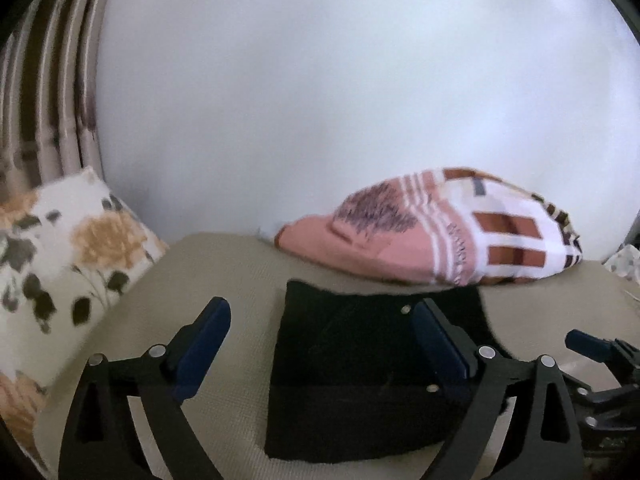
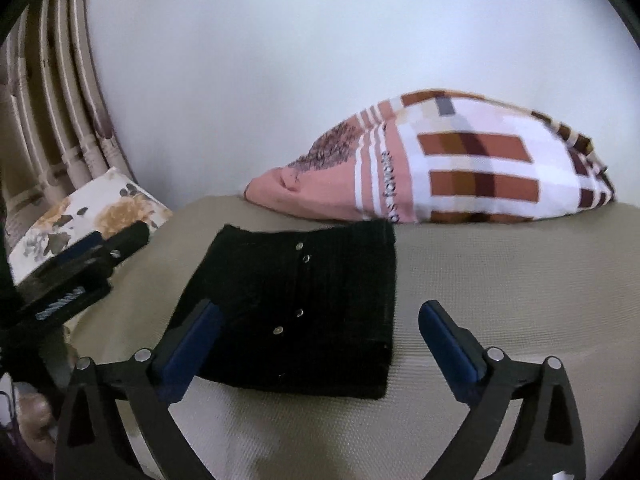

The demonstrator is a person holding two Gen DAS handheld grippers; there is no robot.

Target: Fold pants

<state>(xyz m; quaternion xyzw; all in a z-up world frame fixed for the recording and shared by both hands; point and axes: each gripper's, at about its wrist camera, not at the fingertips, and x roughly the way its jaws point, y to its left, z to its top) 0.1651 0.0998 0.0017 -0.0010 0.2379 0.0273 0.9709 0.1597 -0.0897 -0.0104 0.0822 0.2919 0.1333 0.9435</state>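
Here, a beige bed surface (image 2: 500, 280) is seen filling the near and middle ground of both wrist views, backed by a plain pale wall (image 2: 280, 60). A striped curtain (image 1: 48, 100) is hung at the far left. At the far edge of the bed a pink and white patterned pillow (image 2: 440, 168) is laid against the wall, and a floral cushion (image 1: 60, 248) is propped at the left, so the middle appears to have been kept free as a folding space.

The black pants (image 2: 296, 304) are laid flat in that middle space, just in front of the pillow, already gathered into a compact, squared bundle with small metal snaps showing on top. Folding is judged to be finished or nearly so.

The left gripper (image 1: 322, 344) is held above the bundle with its jaws spread wide and nothing caught between them; the cloth is merely seen beneath. The right gripper (image 2: 320, 340) is likewise spread wide and empty, poised over the bundle's near right edge, as if the cloth had been let go.

In the right wrist view the whole outline of the bundle and its snaps are shown, with the left gripper visible from the side at the left. In the left wrist view the bundle is partly hidden by a finger (image 1: 440, 340), and only a tip of the right gripper is glimpsed at the right edge.
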